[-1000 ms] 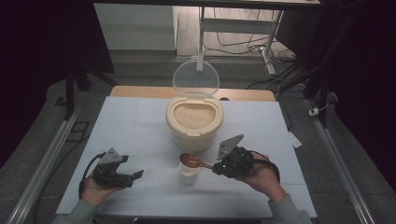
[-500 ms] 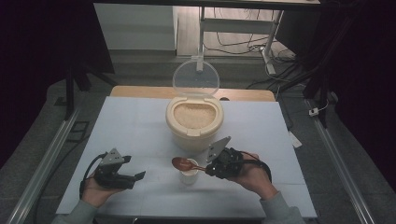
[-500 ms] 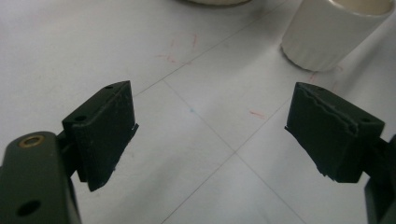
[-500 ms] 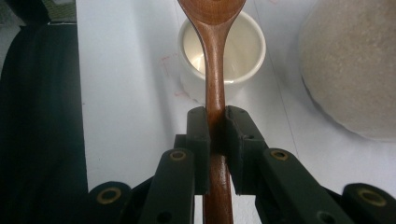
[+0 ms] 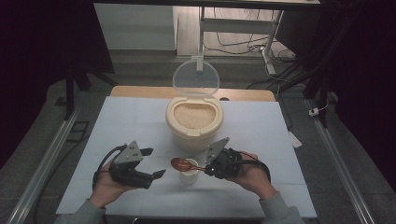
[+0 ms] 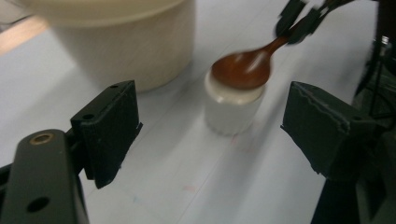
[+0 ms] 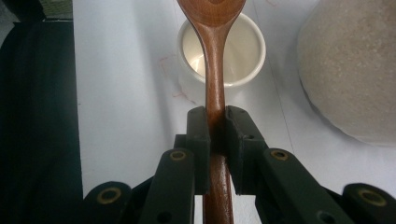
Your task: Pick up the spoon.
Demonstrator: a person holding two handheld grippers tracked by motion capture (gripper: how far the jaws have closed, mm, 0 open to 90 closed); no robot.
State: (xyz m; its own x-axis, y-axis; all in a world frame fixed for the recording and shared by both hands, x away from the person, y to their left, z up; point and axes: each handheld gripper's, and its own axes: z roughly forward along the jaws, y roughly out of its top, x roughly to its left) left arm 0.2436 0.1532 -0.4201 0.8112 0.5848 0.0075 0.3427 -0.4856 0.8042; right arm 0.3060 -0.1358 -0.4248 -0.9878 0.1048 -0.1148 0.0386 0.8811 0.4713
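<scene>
Wooden and brown, the round-bowled spoon (image 5: pixel 183 164) was held level above the small white cylindrical cup (image 5: pixel 189 177), which stood on the pale blue-white worktop (image 5: pixel 261 126) near the middle of its front edge. Just behind the cup stood the big cream-coloured plastic rice container (image 5: pixel 194 122), full of white grains, with its clear round lid (image 5: pixel 195 78) raised upright at the back.

As I judged it, the work was the moving of rice from the container to the cup by spoon, and it was at an early or middle point. In the right gripper view the cup looked empty inside, or nearly so, and whether any rice lay in the spoon bowl I could not tell. So the filling of the cup was mostly left to do.

The right gripper (image 5: pixel 208 166) had its jaws pressed together on the spoon handle (image 7: pixel 214 84), which ran straight between the two black pads. The left gripper (image 5: pixel 152 163) held nothing. Its jaws stood wide apart and had just been closing a little, with no thing pressed between them. In the left gripper view the cup (image 6: pixel 235 106) appeared between the two pads but farther off, not touched. This gripper was near the front edge, left of the cup.
</scene>
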